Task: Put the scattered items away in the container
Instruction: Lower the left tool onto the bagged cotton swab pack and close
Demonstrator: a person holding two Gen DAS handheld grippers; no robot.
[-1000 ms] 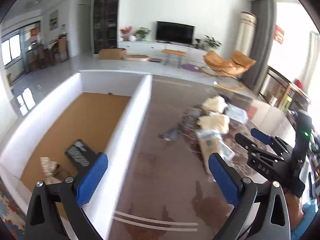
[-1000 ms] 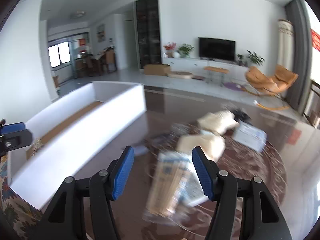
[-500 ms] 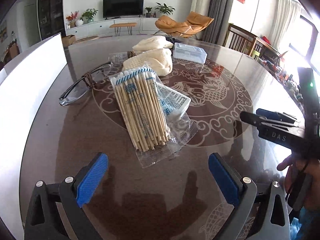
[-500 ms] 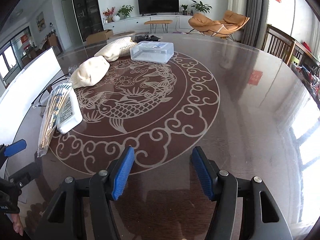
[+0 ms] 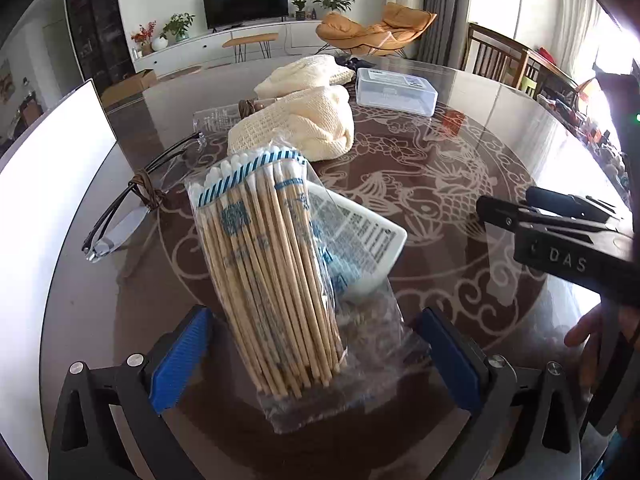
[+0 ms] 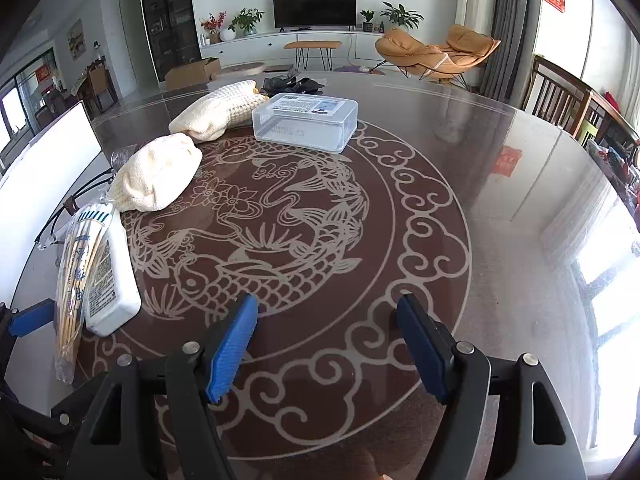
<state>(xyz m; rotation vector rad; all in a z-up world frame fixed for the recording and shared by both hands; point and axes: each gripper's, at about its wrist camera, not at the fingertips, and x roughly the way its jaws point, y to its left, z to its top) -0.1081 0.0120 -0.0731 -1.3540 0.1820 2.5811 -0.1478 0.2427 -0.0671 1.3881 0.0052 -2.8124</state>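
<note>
A clear bag of cotton swabs lies on the dark round table, partly over a white flat bottle. My left gripper is open and low over the table. The bag's near end lies between its blue pads, which do not press on it. My right gripper hangs over the fish pattern with its jaws opening and nothing between them. From there the swab bag and the white flat bottle sit at the far left. The white container stands along the table's left side.
Folded glasses lie left of the bag. Two cream knitted cloths and a clear lidded box sit further back. The right gripper's body and a hand are close on the right in the left wrist view.
The left gripper swung from over the white container to the table and came down onto the swab bag, which now lies between its fingers. The right gripper swung right and lower; its jaws spread wider.
</note>
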